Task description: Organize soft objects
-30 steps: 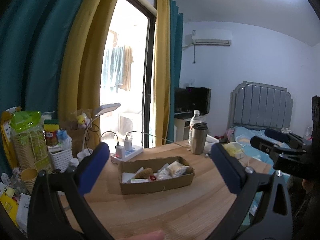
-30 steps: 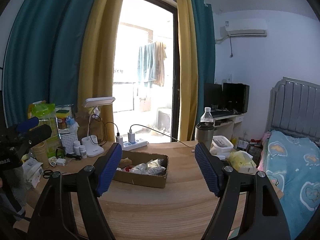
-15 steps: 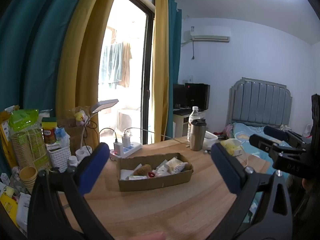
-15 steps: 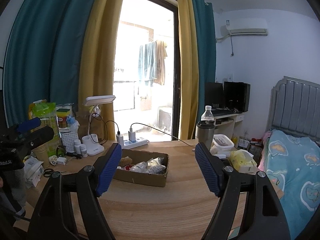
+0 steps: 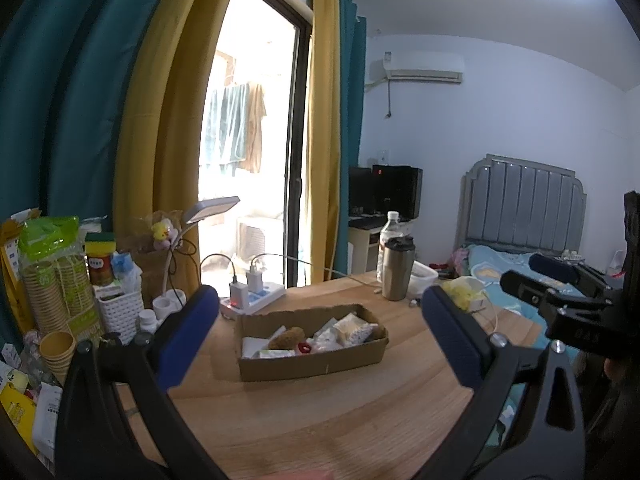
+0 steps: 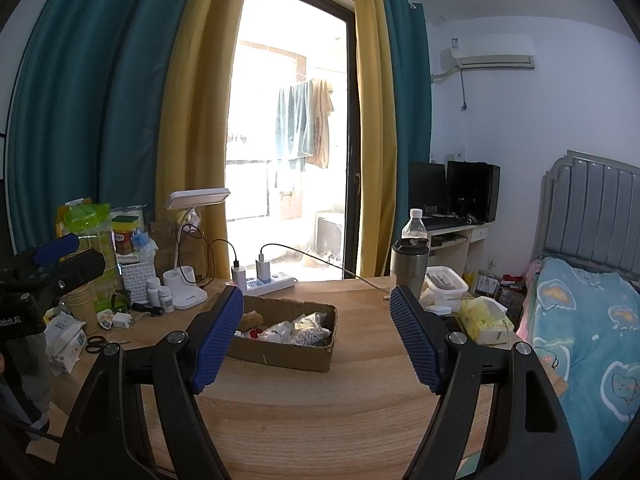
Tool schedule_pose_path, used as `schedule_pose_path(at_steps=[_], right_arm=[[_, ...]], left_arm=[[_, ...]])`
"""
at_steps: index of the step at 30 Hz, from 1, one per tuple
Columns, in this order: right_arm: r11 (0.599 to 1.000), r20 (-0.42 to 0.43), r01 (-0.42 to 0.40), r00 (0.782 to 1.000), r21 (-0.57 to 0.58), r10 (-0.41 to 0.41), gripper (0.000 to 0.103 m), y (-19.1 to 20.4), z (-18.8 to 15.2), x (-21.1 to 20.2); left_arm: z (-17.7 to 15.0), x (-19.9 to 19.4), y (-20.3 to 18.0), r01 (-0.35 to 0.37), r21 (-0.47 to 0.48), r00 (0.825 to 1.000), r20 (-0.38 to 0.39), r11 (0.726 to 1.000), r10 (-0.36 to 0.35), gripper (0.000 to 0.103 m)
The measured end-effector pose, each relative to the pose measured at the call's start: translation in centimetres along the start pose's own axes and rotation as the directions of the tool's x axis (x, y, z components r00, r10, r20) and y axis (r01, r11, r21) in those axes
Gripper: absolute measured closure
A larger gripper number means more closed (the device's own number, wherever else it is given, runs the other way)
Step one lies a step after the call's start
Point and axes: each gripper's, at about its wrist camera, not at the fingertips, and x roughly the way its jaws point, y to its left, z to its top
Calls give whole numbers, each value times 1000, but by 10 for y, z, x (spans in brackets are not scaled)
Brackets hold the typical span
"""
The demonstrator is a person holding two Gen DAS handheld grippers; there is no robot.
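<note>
On the light wooden table (image 6: 320,412) before you, a white power strip (image 6: 266,282) sits by a white desk lamp (image 6: 192,240). A steel travel mug (image 6: 409,268) stands in front of a clear water bottle (image 6: 415,226). To your right lies a bed with a blue blanket (image 6: 580,320).

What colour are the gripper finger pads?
Blue, with a ribbed texture; the right gripper's pads show it best in the right wrist view.
</note>
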Motion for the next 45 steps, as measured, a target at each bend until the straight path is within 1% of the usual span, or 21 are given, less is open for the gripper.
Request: schedule_pose_path(at_steps=[37, 40, 45], right_arm=[[1000, -5, -1, 1000, 1, 1, 24, 1, -1, 0], [1000, -5, -1, 1000, 1, 1, 24, 1, -1, 0], [1000, -11, -12, 1000, 7, 12, 24, 0, -8, 2]], left_arm=[[-2, 2, 1, 2, -3, 1000, -13, 1000, -2, 1], [-2, 1, 0, 10, 0, 1000, -15, 1000, -10, 1], [-5, 1, -3, 7, 6, 1000, -21, 1000, -7, 1]])
